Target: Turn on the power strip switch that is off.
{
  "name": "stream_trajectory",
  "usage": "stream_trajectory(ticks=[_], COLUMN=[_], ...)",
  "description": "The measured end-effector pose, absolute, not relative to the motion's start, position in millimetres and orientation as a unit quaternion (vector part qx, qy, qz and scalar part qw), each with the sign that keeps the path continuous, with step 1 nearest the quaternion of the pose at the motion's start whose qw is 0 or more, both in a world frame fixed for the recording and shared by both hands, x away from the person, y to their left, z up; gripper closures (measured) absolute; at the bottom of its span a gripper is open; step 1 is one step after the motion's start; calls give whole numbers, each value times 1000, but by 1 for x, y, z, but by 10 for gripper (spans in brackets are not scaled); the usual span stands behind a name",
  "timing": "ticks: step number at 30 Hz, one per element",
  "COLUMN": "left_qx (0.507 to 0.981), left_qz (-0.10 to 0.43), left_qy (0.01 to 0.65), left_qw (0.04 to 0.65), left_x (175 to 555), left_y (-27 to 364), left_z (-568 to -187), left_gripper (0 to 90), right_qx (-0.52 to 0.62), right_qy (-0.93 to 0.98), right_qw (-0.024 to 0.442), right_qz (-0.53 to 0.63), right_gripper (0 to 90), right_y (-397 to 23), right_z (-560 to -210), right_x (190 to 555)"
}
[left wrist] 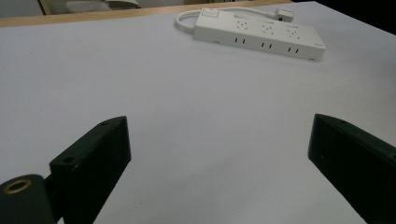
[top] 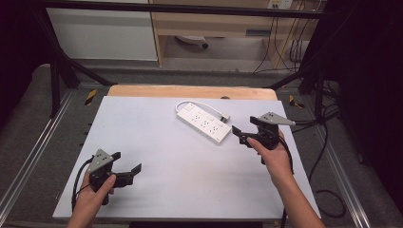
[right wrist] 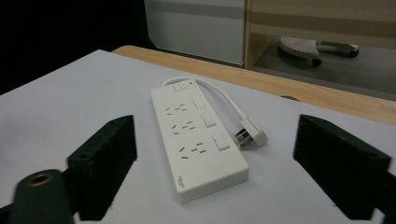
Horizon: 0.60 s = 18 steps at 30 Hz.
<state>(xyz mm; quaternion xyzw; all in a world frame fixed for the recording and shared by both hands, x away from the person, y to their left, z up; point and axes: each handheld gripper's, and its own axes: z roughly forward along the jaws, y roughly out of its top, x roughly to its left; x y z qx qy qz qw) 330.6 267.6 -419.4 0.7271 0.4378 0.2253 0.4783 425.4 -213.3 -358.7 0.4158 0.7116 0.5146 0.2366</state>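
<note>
A white power strip (top: 204,122) lies flat on the white tabletop (top: 166,185), right of centre toward the back. Its short cord loops round to a white plug (top: 225,117) resting beside it. My right gripper (top: 244,128), held in a hand, hovers just right of the strip's near end, jaws open and empty. In the right gripper view the strip (right wrist: 196,140) and plug (right wrist: 250,133) lie ahead between the open jaws of that gripper (right wrist: 215,158). My left gripper (top: 127,161) sits at the table's front left, open and empty. The left gripper view shows the strip (left wrist: 259,32) far ahead.
A wooden strip (top: 190,91) edges the table's far side. Black frame posts (top: 54,80) stand at the back corners. Cables (top: 328,142) run along the floor to the right. A cabinet (top: 214,23) and a white panel stand behind.
</note>
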Motion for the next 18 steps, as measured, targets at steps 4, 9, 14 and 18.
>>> stream_trajectory(ticks=[4, 9, 14, 18], left_qx=[726, 727, 727, 729], left_qz=[223, 222, 219, 220], left_qy=[438, 437, 439, 437], left_qw=[481, 480, 480, 480], left_x=[330, 331, 331, 331], left_y=[267, 267, 267, 267], left_z=[-419, -419, -420, -420], left_gripper=[60, 61, 62, 62], right_qx=[419, 420, 427, 430], right_qy=[707, 704, 701, 699], right_qw=[240, 253, 265, 269], right_qz=[517, 514, 506, 504], right_gripper=[250, 376, 469, 511], right_y=[-213, -212, -208, -205], right_z=[-358, -356, -346, -340], right_x=[431, 440, 457, 467])
